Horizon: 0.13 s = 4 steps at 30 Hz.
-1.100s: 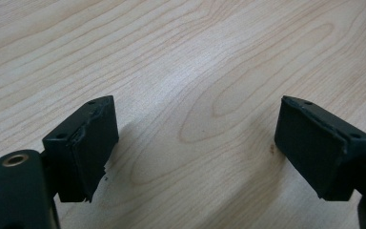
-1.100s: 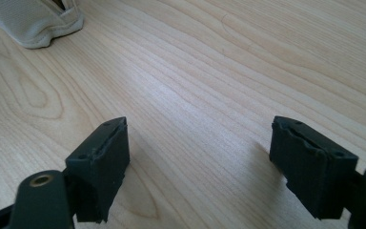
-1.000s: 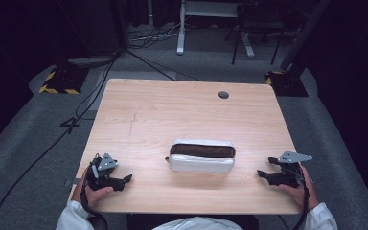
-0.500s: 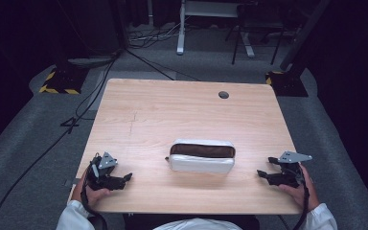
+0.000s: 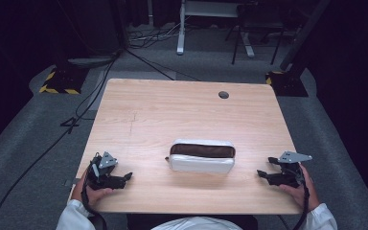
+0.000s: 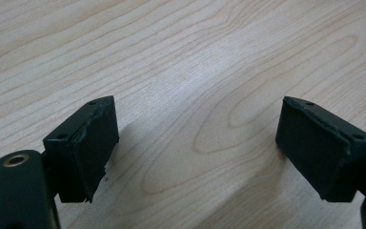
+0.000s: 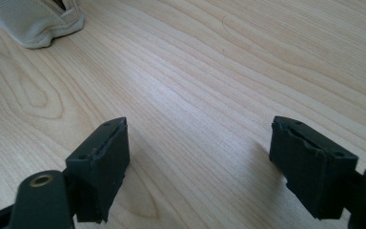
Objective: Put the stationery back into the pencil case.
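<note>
A white fabric pouch (image 5: 201,156) with a brown unzipped top lies near the front middle of the wooden table (image 5: 187,115). At the table's front left corner my left gripper (image 5: 124,177) rests low, open, with bare wood between its jaws (image 6: 195,143). My right gripper (image 5: 263,174) sits at the front right, open as well, pointing toward the pouch. One end of the pouch (image 7: 33,19) shows at the top left of the right gripper view, well ahead of the right gripper (image 7: 198,157).
A round cable hole (image 5: 223,95) sits near the table's far edge. Cables (image 5: 76,115) trail over the grey floor at the left. Yellow-and-black striped bases (image 5: 60,79) and a white stand (image 5: 182,28) are beyond the table.
The left gripper has shifted slightly nearer the front edge. The right gripper and the pouch have not moved.
</note>
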Available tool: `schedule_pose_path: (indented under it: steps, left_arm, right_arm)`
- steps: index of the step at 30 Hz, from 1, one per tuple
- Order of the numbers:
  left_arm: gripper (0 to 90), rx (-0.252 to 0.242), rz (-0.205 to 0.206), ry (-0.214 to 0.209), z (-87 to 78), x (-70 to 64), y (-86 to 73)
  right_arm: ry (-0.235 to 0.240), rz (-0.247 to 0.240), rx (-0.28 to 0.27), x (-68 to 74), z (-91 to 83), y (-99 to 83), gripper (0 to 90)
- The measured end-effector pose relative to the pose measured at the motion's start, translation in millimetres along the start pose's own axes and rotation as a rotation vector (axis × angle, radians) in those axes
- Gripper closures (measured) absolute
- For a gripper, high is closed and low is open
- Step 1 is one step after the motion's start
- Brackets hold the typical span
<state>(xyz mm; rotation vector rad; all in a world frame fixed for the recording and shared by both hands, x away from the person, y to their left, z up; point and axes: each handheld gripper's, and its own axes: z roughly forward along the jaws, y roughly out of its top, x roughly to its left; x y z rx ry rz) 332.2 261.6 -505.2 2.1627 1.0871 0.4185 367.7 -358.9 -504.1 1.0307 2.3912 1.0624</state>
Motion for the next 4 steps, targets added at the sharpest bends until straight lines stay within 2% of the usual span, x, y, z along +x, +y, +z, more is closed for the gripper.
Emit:
schedule_pose_path:
  steps: [4]
  left_arm:
    - [14.9,0.001,0.000,0.004,0.1,0.3,0.3]
  right_arm:
    - [0.000,0.000,0.000,0.0,0.0,0.0,21.6]
